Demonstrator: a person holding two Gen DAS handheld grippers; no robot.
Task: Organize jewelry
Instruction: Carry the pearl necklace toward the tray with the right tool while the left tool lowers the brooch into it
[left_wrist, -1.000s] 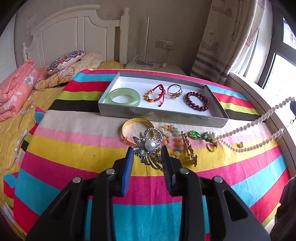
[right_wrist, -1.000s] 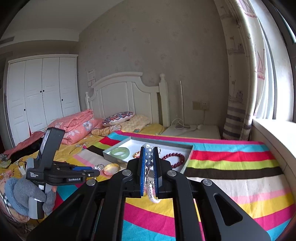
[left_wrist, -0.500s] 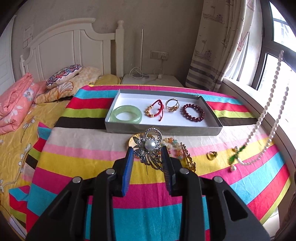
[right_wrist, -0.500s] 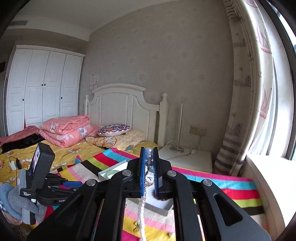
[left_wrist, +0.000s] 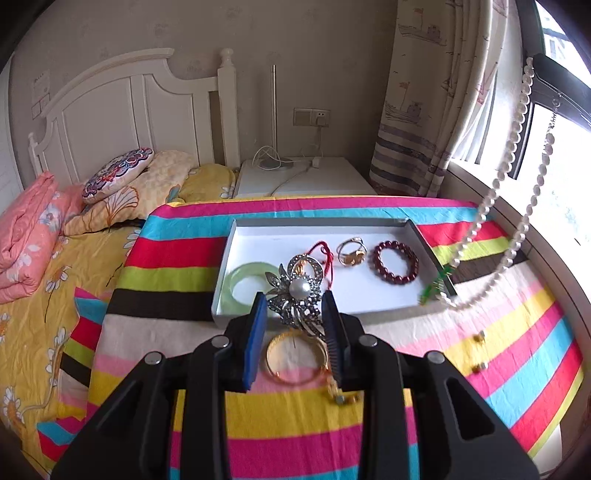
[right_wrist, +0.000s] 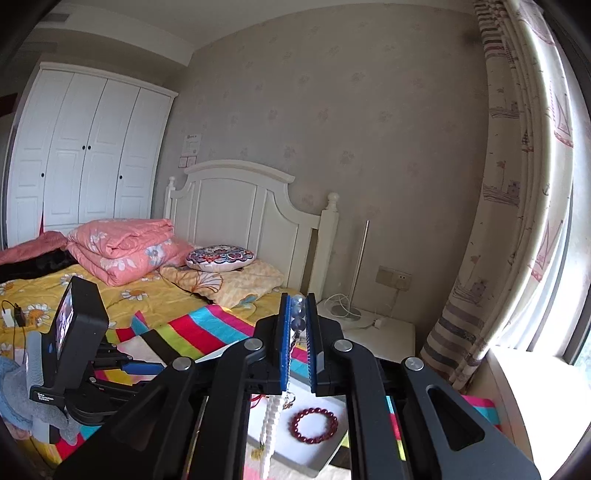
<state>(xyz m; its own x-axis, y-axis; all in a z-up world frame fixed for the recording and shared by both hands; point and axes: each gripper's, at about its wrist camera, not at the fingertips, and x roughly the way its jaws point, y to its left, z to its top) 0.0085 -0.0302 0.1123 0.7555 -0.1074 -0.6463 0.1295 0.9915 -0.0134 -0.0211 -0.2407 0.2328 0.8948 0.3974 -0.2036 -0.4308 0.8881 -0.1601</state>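
Over the striped table, left tongs (left_wrist: 293, 325) clamp a pearl brooch (left_wrist: 297, 291) and right tongs (right_wrist: 298, 332) clamp a hanging pearl necklace (left_wrist: 513, 177), both raised, seemingly bound for the white tray (left_wrist: 369, 295).

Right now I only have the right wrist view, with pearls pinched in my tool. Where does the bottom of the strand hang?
Observer: The pearl necklace loops down to a green pendant beside the tray's right near corner.
Operator: And my other hand?
Observer: The left tool grips a silver flower brooch with a pearl centre.
Operator: Anything not yet put away?
Observer: At least a gold bangle and two small gold pieces lie on the striped blanket.
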